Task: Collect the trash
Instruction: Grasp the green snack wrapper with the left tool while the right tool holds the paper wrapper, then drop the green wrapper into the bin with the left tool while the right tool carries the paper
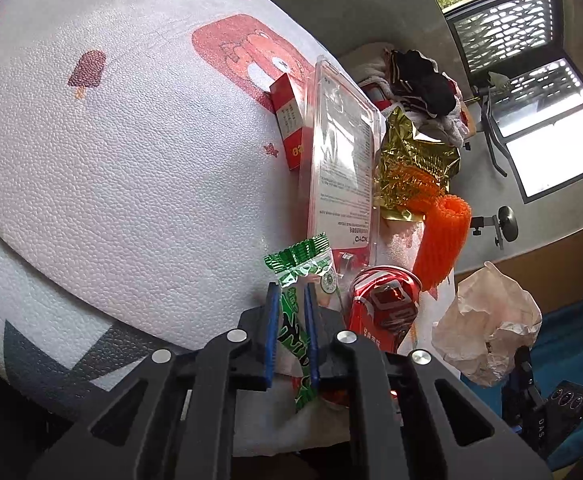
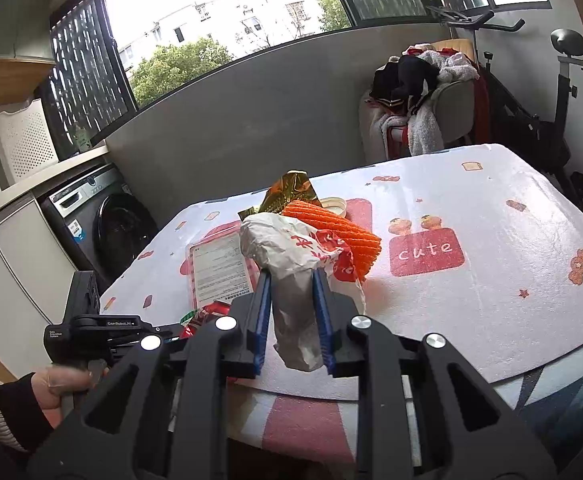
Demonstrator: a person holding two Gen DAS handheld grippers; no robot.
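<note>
My left gripper (image 1: 291,292) is shut on a green snack wrapper (image 1: 309,264), whose crimped end sticks up past the blue pads. A crushed red can (image 1: 383,312) lies just to its right. Behind it stand a clear plastic package (image 1: 343,160), a red carton (image 1: 289,124), a gold foil bag (image 1: 411,160) and orange foam mesh (image 1: 445,240). My right gripper (image 2: 291,276) is shut on a crumpled white paper bag (image 2: 291,248) with red print, held above the table's near edge. In the right wrist view the mesh (image 2: 339,232) and foil bag (image 2: 291,192) lie behind the paper bag.
The table carries a white cartoon-print cloth (image 2: 451,300), and a white lid (image 2: 333,204) rests by the foil bag. A hand (image 2: 55,388) grips the left tool at the lower left. Beyond the table stand a clothes-piled chair (image 2: 419,100), a washing machine (image 2: 103,224) and an exercise bike (image 2: 531,112).
</note>
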